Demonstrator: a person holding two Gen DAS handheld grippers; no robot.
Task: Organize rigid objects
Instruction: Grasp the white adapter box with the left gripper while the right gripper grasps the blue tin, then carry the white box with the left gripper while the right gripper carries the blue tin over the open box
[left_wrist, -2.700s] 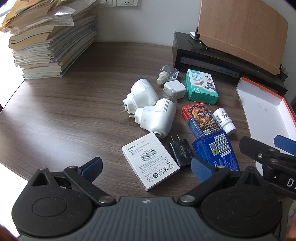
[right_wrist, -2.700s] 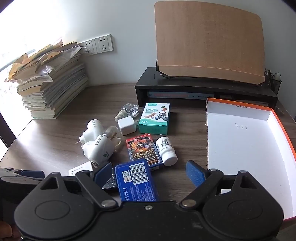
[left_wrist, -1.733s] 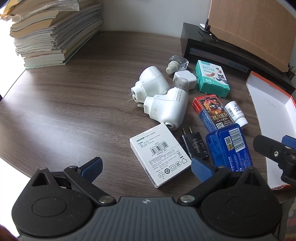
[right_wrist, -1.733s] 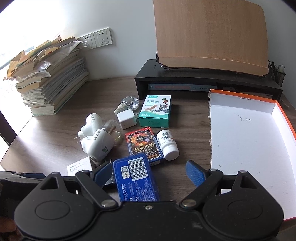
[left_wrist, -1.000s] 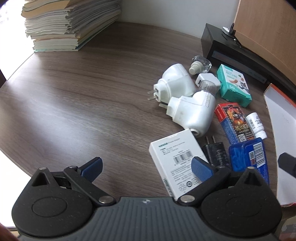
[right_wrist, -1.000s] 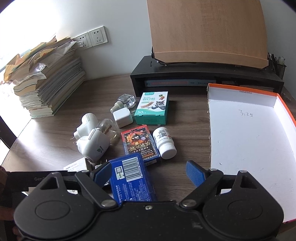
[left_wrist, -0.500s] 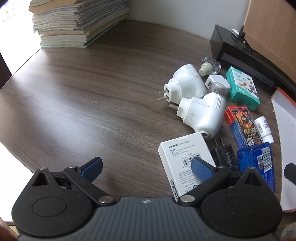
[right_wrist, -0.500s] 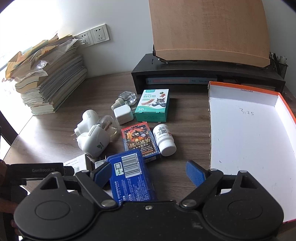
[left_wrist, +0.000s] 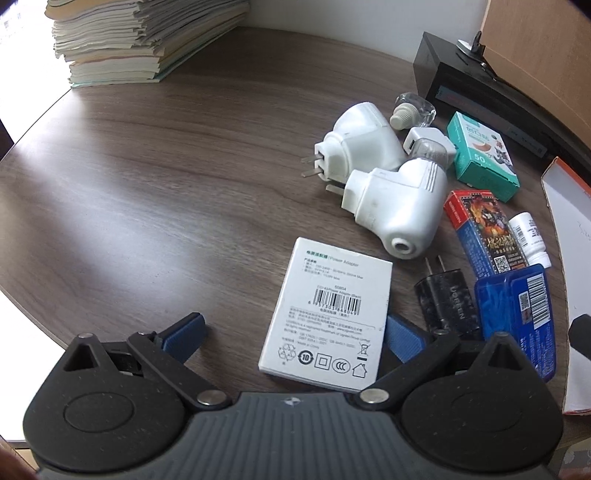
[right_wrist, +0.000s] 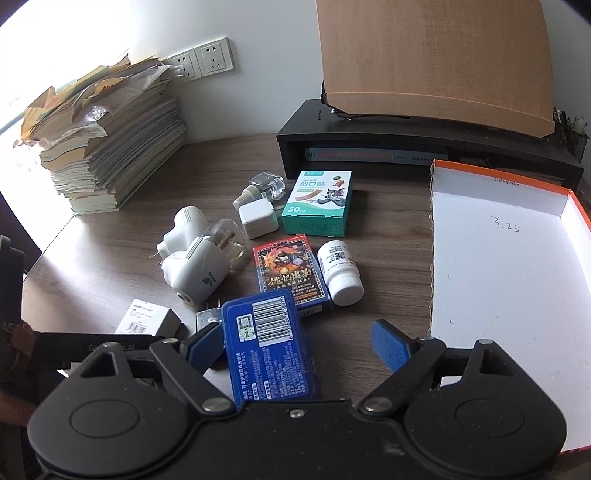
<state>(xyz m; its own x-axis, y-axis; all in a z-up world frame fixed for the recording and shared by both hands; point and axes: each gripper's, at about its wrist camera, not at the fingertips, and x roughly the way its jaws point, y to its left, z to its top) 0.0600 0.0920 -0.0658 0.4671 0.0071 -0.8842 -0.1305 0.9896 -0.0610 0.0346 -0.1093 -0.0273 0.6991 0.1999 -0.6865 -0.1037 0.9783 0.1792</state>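
A cluster of small items lies on the dark wood table. My left gripper (left_wrist: 293, 334) is open, and the white adapter box (left_wrist: 328, 317) lies flat between its blue pads without being touched. Beside the box are a black charger (left_wrist: 445, 299), a blue case (left_wrist: 517, 314), a red card box (left_wrist: 480, 229), a white pill bottle (left_wrist: 528, 236), two white plug-in devices (left_wrist: 399, 199) and a green plaster box (left_wrist: 480, 158). My right gripper (right_wrist: 299, 349) is open over the blue case (right_wrist: 269, 343), which sits by its left pad. The orange-rimmed white tray (right_wrist: 509, 258) lies to the right.
A tall stack of books and papers (right_wrist: 110, 147) stands at the back left under wall sockets (right_wrist: 207, 61). A black monitor riser (right_wrist: 406, 144) carrying a wooden board (right_wrist: 432, 55) closes off the back. The table's rounded edge (left_wrist: 33, 295) runs near on the left.
My left gripper has moved left and nearer, so the white adapter box now lies between its pads. My right gripper has edged forward over the blue case. No object has moved.
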